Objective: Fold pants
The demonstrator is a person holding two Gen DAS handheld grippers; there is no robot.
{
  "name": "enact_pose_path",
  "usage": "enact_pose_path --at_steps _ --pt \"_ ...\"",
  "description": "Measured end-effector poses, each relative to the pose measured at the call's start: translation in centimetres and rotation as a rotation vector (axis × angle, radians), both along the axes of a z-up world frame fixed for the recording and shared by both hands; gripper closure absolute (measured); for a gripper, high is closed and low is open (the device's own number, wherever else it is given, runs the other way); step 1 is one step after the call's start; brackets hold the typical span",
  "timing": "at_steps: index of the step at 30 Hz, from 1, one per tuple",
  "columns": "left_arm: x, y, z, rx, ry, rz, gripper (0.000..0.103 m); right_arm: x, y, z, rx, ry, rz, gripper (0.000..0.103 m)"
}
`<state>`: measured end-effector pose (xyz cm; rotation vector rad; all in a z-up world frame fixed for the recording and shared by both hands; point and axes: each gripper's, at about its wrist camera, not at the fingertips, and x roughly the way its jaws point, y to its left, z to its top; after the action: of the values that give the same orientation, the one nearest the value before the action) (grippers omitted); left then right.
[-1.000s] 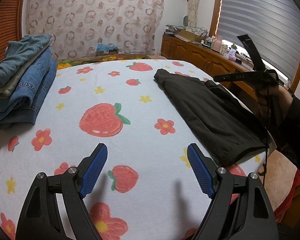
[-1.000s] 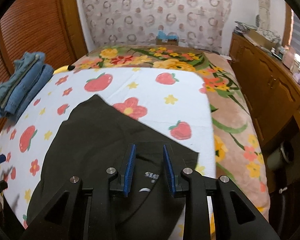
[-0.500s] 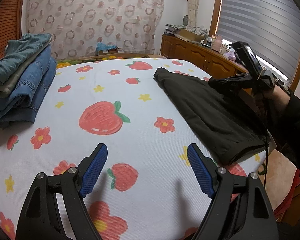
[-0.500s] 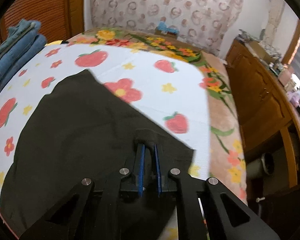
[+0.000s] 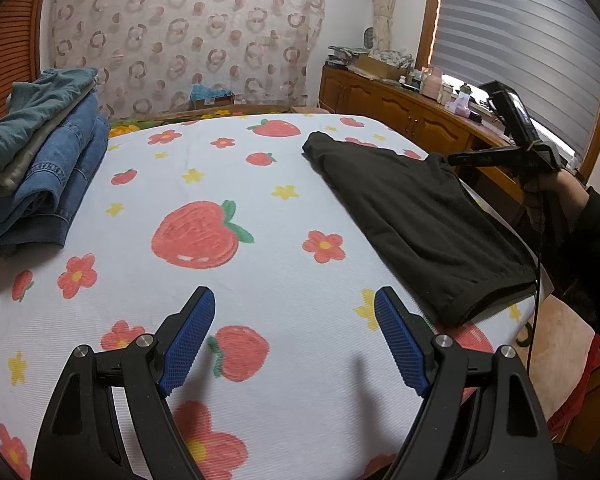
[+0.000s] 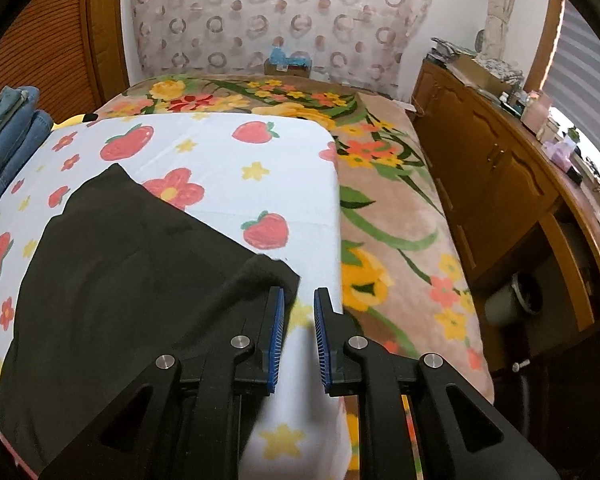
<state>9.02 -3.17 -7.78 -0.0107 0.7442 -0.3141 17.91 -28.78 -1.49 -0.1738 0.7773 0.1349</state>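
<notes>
The black pants (image 5: 420, 220) lie folded on the right side of the strawberry-print sheet (image 5: 228, 184). In the right wrist view the pants (image 6: 132, 272) fill the lower left, their near corner bunched up just left of my right gripper (image 6: 299, 296). That gripper's jaws are opening, a narrow gap apart, with only sheet showing between the pads. It hovers at the sheet's right edge, and a hand in a dark sleeve holds it. My left gripper (image 5: 294, 308) stands wide open and empty over the sheet's near part, well left of the pants.
A stack of folded jeans and other trousers (image 5: 32, 172) sits at the sheet's far left. A floral blanket (image 6: 388, 216) covers the bed to the right of the sheet. Wooden cabinets (image 6: 500, 184) with clutter on top run along the right wall.
My right gripper was shut on the pants' edge half a second ago; it has let go and shifted right, off the cloth. The left gripper has not moved.
</notes>
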Motion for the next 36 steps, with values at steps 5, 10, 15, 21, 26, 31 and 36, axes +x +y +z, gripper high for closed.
enact_pose_path --at_steps 5,10,15,21,26,31,36 --pt "-0.1 -0.5 0.1 0.004 -0.001 -0.011 0.02 -2.4 -0.5 0.6 0.042 -0.018 0.015 0.087" --pt "-0.1 -1.3 0.0 0.006 0.004 -0.031 0.02 -7.1 -0.6 0.4 0.096 -0.047 0.05 0.087" --pt "-0.2 -2.8 0.2 0.014 0.003 -0.066 0.02 -11.5 -0.6 -0.6 0.128 -0.062 0.07 0.075" --pt "-0.1 -4.9 0.4 0.019 0.007 -0.112 0.02 -15.5 -0.6 -2.0 0.159 -0.059 0.09 0.074" --pt "0.0 -6.9 0.4 0.026 0.013 -0.155 0.02 -17.2 -0.6 -2.6 0.19 -0.046 0.099 0.075" --pt "0.0 -8.2 -0.3 0.045 0.027 -0.177 0.02 -17.8 -0.7 -2.8 0.215 -0.025 0.099 0.075" --pt "-0.1 -8.4 -0.7 0.055 0.041 -0.176 0.02 -17.6 -1.2 -2.9 0.239 -0.023 0.091 0.075"
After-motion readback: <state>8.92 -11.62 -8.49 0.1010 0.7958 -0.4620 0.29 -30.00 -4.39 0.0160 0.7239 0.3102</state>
